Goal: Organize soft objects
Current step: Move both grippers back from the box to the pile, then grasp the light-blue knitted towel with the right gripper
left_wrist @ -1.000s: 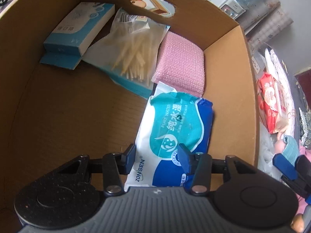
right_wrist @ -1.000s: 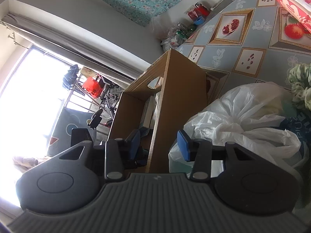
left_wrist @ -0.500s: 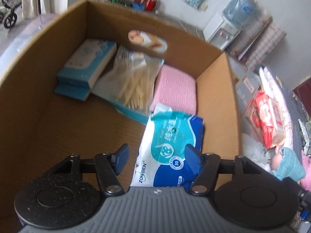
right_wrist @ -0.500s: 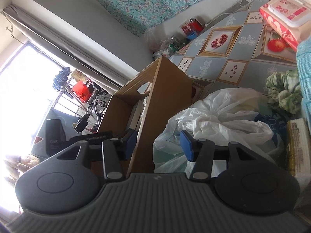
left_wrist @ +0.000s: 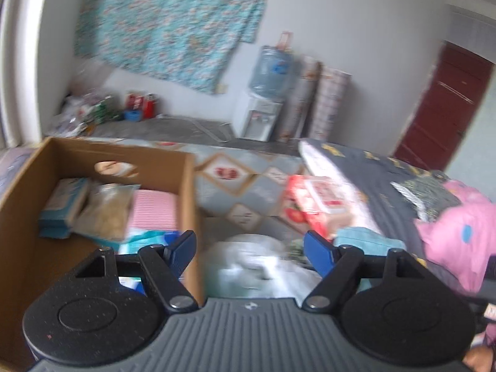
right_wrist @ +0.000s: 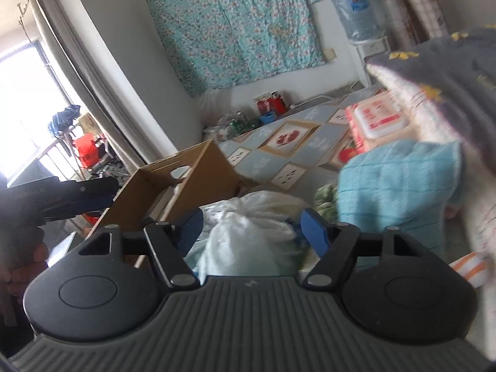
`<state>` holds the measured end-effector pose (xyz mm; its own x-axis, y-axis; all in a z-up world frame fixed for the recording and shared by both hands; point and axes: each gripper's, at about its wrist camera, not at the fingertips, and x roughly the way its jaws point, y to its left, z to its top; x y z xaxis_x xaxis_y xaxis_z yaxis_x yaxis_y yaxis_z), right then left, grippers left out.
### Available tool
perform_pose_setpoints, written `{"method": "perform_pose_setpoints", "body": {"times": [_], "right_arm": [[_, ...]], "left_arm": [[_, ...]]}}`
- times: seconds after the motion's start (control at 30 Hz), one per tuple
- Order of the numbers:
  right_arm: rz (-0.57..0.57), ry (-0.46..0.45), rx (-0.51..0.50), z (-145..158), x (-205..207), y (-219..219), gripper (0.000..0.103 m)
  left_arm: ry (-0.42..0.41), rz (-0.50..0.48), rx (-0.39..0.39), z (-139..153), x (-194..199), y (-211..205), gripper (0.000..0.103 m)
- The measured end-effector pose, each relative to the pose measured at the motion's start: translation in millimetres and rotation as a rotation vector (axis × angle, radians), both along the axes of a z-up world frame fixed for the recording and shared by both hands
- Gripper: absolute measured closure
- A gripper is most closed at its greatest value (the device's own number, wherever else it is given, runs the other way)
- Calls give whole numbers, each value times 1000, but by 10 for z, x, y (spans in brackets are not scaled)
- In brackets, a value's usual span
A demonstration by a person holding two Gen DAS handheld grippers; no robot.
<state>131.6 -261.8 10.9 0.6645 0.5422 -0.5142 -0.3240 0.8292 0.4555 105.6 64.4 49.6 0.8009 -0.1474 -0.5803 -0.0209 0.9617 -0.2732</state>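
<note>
Floral teal cloth (right_wrist: 235, 28) hangs on the far wall, with a water dispenser (left_wrist: 263, 108) to its right, and below them a patterned mat (right_wrist: 297, 145) covers the surface where everything is laid out. On the mat stands a cardboard box (left_wrist: 186, 192), open at the top so that things can be dropped straight in. It holds a blue carton (left_wrist: 62, 207), a clear bag of pale sticks (left_wrist: 105, 214), a pink pad (left_wrist: 155, 210) and, nearest its front, a blue-and-white wipes pack (left_wrist: 145, 238), all lying flat side by side.

Outside the box, just beside its wall, sits a knotted white plastic bag (right_wrist: 251, 229). Beyond it lie a green cloth (right_wrist: 325, 198), a teal towel (right_wrist: 396, 186) and a red wipes pack (right_wrist: 375, 117), with a grey blanket (right_wrist: 440, 68) heaped behind. These loose soft things look like what is left to sort.

The left gripper (left_wrist: 249, 248) hangs above the box's right wall, its blue jaws spread wide with nothing between them; the view is blurred, so finer detail is lost. The right gripper (right_wrist: 251, 229) is likewise wide apart and empty, pointed at the white bag, which lies in line with its gap. I would guess the bag is the next pick: being slack plastic, it is best caught at the knot.
</note>
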Motion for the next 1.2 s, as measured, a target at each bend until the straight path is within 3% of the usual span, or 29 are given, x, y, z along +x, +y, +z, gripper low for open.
{"method": "perform_pose_setpoints", "body": {"times": [0.17,0.33,0.47,0.7,0.87,1.03,1.2], "right_arm": [[1,-79,-164,182,74,-522,18],[202,-151,-351,181,354,-717,14],[357,-178,-478,80,645,-579,1],[494,-76,-580,-359,1189,-217,1],[512,-64,-668,-561,1162,-109,5],[403,-41,-665,-457,1177,-208,60],[294,2,-612,-358,1197,-347,86]], "left_arm": [[-31,-144,22,-236,144,-645,29],[29,-248,12,-540,394,-1098,45],[80,-238,-27,-695,589,-1203,55],[145,-212,-99,-833,883,-1189,59],[145,-206,-110,-853,915,-1156,59],[140,-198,-135,-841,889,-1110,59],[119,-211,-154,-792,775,-1091,59]]}}
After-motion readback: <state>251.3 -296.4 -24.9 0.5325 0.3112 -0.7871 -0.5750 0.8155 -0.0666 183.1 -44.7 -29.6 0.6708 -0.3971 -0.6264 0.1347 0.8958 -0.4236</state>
